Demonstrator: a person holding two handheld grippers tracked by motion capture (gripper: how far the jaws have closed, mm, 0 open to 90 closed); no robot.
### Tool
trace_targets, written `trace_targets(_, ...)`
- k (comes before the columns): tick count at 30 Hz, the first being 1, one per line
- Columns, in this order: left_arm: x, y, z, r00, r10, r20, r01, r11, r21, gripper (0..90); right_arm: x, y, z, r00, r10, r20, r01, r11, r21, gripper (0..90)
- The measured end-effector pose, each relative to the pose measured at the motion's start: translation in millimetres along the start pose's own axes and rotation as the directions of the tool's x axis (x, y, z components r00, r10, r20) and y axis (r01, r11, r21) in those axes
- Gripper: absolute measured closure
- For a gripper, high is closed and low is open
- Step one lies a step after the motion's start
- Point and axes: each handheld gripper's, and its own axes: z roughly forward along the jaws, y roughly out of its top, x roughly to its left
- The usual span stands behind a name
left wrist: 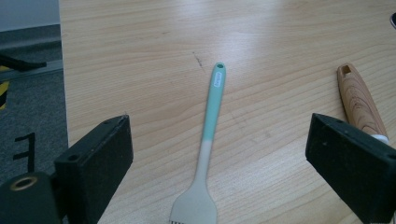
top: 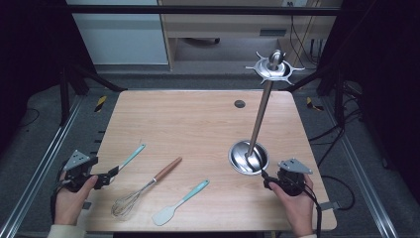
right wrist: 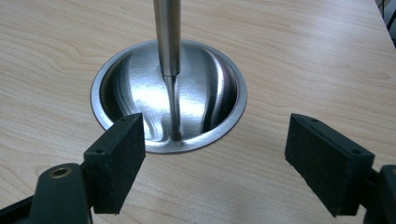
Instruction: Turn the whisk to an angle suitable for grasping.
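A wooden table (top: 198, 119) carries everything. The largest thing on it is a steel utensil stand (top: 261, 116), set near the right edge: a dished base with a tall pole topped by a ring of hooks. Near the front edge lie a wire whisk (top: 143, 190) with a wooden handle and a teal-handled spatula (top: 179, 203). Toward the front left corner lies a teal-handled slotted turner (left wrist: 208, 140), its pale blade pointing at the left gripper (top: 105, 177).

The left gripper's jaws are spread wide on either side of the blade, nothing pinched. The right gripper (top: 267, 181) is held just in front of the stand's base, its jaws likewise spread and empty.

If the left jaws are closed on the flat, thin blade, it is likely to slip or pivot. The stand could be tipped if the right gripper knocks the pole, since the weight sits high.
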Motion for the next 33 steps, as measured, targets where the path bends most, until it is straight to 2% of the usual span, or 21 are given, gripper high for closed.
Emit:
trace_targets(6,-10.9,9.8,-1.4,0.9996,0.028,0.000,-0.028,0.9996,0.002,15.3,-1.7,-1.6,-1.9,1.0000,0.001,0.001,-0.001,1.000,-0.002,20.5)
trace_targets(7,-16.5,16.0,-1.7,0.9989,0.040,0.026,-0.040,0.9992,0.003,16.9,-2.0,-1.9,-2.4,1.0000,0.003,0.000,-0.003,1.000,-0.001,20.4)
trace_targets(9,-23.2,22.4,-0.8,0.9963,0.070,0.050,-0.071,0.9972,0.023,21.2,-3.2,-3.4,-4.4,1.0000,0.006,0.004,-0.006,1.000,-0.004,20.5)
trace_targets(10,-23.2,22.4,-0.8,0.9963,0.070,0.050,-0.071,0.9972,0.023,24.3,-3.9,-4.1,-6.1,0.9999,0.010,0.012,-0.010,1.000,-0.004,20.5)
trace_targets(11,-27.4,25.7,0.0,0.9938,0.091,0.063,-0.094,0.9950,0.035,27.0,-4.2,-4.4,-7.3,0.9998,0.014,0.014,-0.014,1.000,-0.007,20.5)
trace_targets(12,-35.5,33.1,2.6,0.9862,0.139,0.089,-0.145,0.9878,0.057,31.1,-4.0,-4.7,-8.3,0.9996,0.020,0.017,-0.020,1.000,-0.009,20.6)
trace_targets(13,-35.5,33.1,2.6,0.9862,0.139,0.089,-0.145,0.9878,0.057,37.4,-3.7,-5.1,-8.6,0.9996,0.022,0.018,-0.022,1.000,-0.009,20.6)
trace_targets(17,-55.7,53.2,20.2,0.9681,0.220,0.121,-0.236,0.9613,0.143,55.1,-2.5,-5.9,-7.7,0.9998,0.018,0.013,-0.018,1.000,-0.002,20.7)
trace_targets(19,-65.0,62.4,32.8,0.9556,0.257,0.143,-0.283,0.9382,0.199,62.4,-2.1,-5.7,-7.7,0.9998,0.020,0.008,-0.020,1.000,-0.003,20.7)
trace_targets(20,-65.0,62.4,32.8,0.9556,0.257,0.143,-0.283,0.9382,0.199,66.9,-2.1,-5.7,-7.7,0.9998,0.020,0.008,-0.020,1.000,-0.003,20.7)
trace_targets(21,-71.1,67.9,40.8,0.9489,0.272,0.159,-0.303,0.9264,0.223,66.9,-1.8,-5.6,-7.7,0.9998,0.021,0.004,-0.021,1.000,-0.003,20.7)
trace_targets(23,-81.7,75.1,55.7,0.9347,0.293,0.201,-0.339,0.9057,0.255,77.8,-1.8,-4.8,-7.4,0.9999,0.016,0.000,-0.016,1.000,-0.010,20.7)
trace_targets(24,-85.9,76.8,61.7,0.9321,0.298,0.206,-0.347,0.8993,0.267,77.8,-1.8,-4.8,-7.4,0.9999,0.016,0.000,-0.016,1.000,-0.010,20.7)
trace_targets(25,-92.0,79.2,71.7,0.9269,0.311,0.210,-0.363,0.8869,0.286,83.0,-1.3,-4.1,-7.6,0.9999,0.016,-0.005,-0.016,1.000,-0.013,20.7)
trace_targets(27,-99.7,82.9,85.1,0.9261,0.305,0.223,-0.364,0.8763,0.315,87.1,-0.5,-3.9,-7.7,0.9998,0.014,-0.013,-0.014,1.000,-0.014,20.7)
trace_targets(28,-106.4,86.3,95.2,0.9229,0.317,0.218,-0.376,0.8656,0.331,88.4,-0.1,-3.8,-7.7,0.9998,0.013,-0.015,-0.013,1.000,-0.015,20.6)
trace_targets(29,-106.4,86.3,95.2,0.9229,0.317,0.218,-0.376,0.8656,0.331,89.2,-0.1,-3.8,-7.7,0.9998,0.013,-0.015,-0.013,1.000,-0.015,20.6)
trace_targets(30,-109.0,87.9,99.8,0.9231,0.315,0.220,-0.376,0.8621,0.340,89.2,0.4,-3.7,-7.7,0.9997,0.013,-0.020,-0.013,1.000,-0.016,20.6)
trace_targets(31,-111.2,88.8,104.5,0.9258,0.306,0.222,-0.368,0.8645,0.343,89.5,0.7,-3.4,-8.0,0.9997,0.013,-0.022,-0.013,1.000,-0.017,20.6)
trace_targets(32,-113.4,89.7,109.0,0.9274,0.303,0.219,-0.365,0.8620,0.352,90.0,0.3,-3.3,-8.0,0.9997,0.007,-0.024,-0.008,1.000,-0.020,20.5)
trace_targets(33,-117.5,90.3,117.1,0.9285,0.301,0.217,-0.364,0.8547,0.370,90.0,0.0,-2.9,-8.4,0.9995,0.014,-0.029,-0.014,1.000,-0.022,20.5)
